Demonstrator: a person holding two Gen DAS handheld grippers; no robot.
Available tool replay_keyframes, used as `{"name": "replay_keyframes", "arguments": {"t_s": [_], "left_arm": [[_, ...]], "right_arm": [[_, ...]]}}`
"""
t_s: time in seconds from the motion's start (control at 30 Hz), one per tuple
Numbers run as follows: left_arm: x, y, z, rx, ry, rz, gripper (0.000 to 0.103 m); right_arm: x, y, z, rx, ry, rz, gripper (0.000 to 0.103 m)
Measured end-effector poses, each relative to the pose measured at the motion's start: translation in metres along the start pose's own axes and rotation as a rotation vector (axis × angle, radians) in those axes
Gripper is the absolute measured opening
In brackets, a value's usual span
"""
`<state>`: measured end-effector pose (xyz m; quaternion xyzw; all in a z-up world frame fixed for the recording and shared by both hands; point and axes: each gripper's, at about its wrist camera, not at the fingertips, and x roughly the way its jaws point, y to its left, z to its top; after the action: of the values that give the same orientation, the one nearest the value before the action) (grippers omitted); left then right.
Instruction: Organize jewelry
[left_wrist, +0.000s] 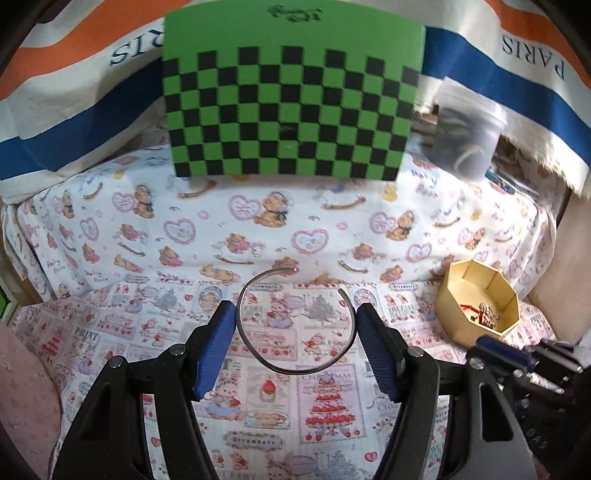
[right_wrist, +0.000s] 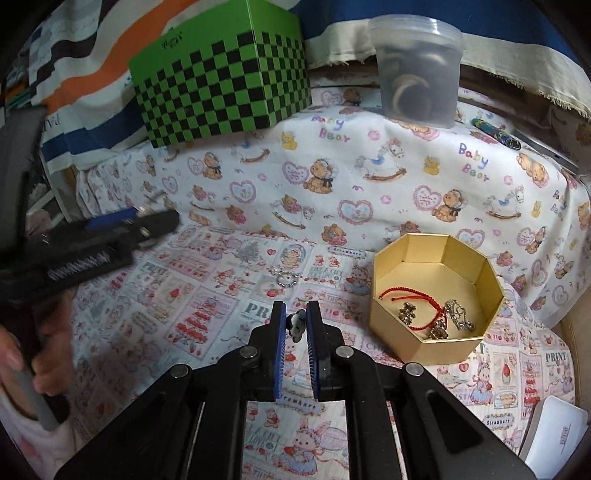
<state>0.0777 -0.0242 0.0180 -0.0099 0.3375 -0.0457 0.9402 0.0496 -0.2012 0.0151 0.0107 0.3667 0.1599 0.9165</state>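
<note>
My left gripper (left_wrist: 296, 317) is shut on a thin silver open bangle (left_wrist: 291, 367), whose sides press against both blue pads, held above the printed cloth. My right gripper (right_wrist: 296, 319) is shut on a small black-and-white flower-shaped charm (right_wrist: 296, 325). A gold octagonal box (right_wrist: 436, 295) stands to the right, open, holding a red cord bracelet (right_wrist: 413, 302) and several gold and silver charms. The box also shows in the left wrist view (left_wrist: 476, 299). A small silver chain piece (right_wrist: 283, 277) lies on the cloth ahead of the right gripper.
A green-and-black checkered box (right_wrist: 225, 74) stands at the back. A clear plastic tub (right_wrist: 417, 70) with rings inside stands at the back right. A lighter (right_wrist: 496, 133) lies further right. A white card (right_wrist: 557, 432) lies at the lower right edge.
</note>
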Motion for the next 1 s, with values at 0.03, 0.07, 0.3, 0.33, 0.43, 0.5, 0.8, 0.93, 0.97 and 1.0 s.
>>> {"name": "replay_keyframes", "arguments": {"t_s": [0.03,0.07,0.3,0.33,0.43,0.5,0.8,0.93,0.97,1.0], "left_arm": [[0.001,-0.003,-0.001,0.010,0.000,0.003,0.066],[0.001,-0.006,-0.002,0.022,0.002,0.004,0.066],[0.005,-0.026,-0.010,0.054,0.029,-0.047,0.066],[0.005,-0.029,-0.011,0.057,0.031,-0.058,0.066],[0.002,-0.039,-0.014,0.088,0.019,-0.074,0.066],[-0.001,-0.046,-0.016,0.111,0.004,-0.085,0.066],[0.003,-0.052,-0.019,0.103,0.025,-0.182,0.066],[0.005,-0.053,-0.021,0.102,0.031,-0.181,0.066],[0.006,-0.053,-0.021,0.103,0.032,-0.183,0.066],[0.006,-0.054,-0.022,0.105,0.032,-0.184,0.066]], "right_arm": [[-0.003,-0.002,0.000,0.003,-0.009,0.001,0.012],[-0.005,-0.003,0.001,0.007,-0.014,0.003,0.012],[-0.020,-0.046,0.012,0.161,-0.025,0.060,0.012],[-0.023,-0.054,0.012,0.187,-0.028,0.067,0.012],[-0.025,-0.070,0.013,0.208,-0.044,0.002,0.012],[-0.019,-0.079,0.010,0.229,-0.024,-0.001,0.012],[0.009,-0.087,0.008,0.228,0.028,-0.045,0.012],[0.009,-0.091,0.007,0.257,0.039,-0.031,0.012],[0.009,-0.092,0.006,0.272,0.038,-0.020,0.012],[0.009,-0.094,0.006,0.285,0.039,-0.012,0.012]]}}
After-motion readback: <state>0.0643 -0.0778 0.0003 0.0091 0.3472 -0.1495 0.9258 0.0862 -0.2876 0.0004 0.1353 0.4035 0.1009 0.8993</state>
